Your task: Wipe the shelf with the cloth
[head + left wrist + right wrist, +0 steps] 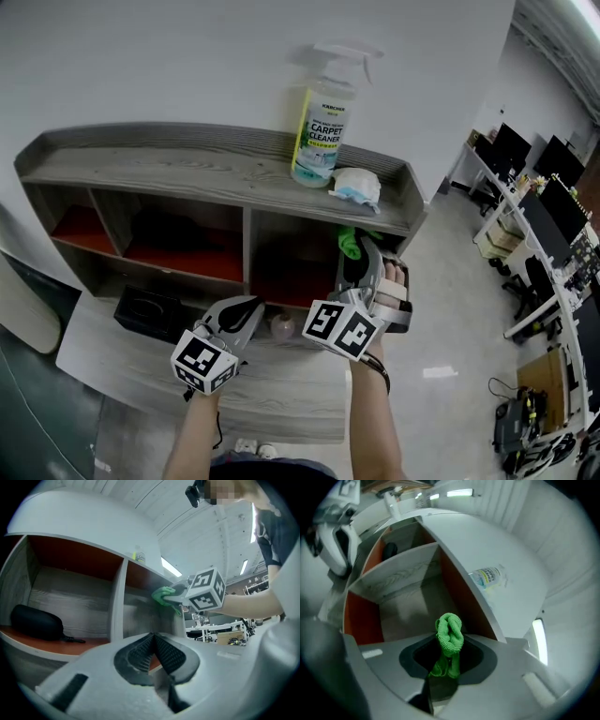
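Shelf (187,173): grey wood-grain unit against a white wall, with a top board, open compartments below with red-orange lining, and a lower ledge in front. The left gripper view shows two of those compartments split by an upright divider.

Top board, right half: a carpet-cleaner spray bottle (323,122) stands upright. A crumpled white item with a blue edge (356,186) lies just beside it to the right.

Black box (148,311) is on the lower ledge, left side. Black pouch (36,620) lies on the red floor of the left compartment.

Right hand-held gripper (361,255) is up at the mouth of the right compartment, just under the top board, clenched on the green cloth (450,632). The cloth sits bunched between the jaws and sticks out past the tips. In the left gripper view the cloth (163,594) is right at that compartment's right side wall; can't confirm contact.

Left hand-held gripper (153,641) is lower and left of the right one, over the ledge. Its jaws are pressed together with nothing between them, aimed at the divider.
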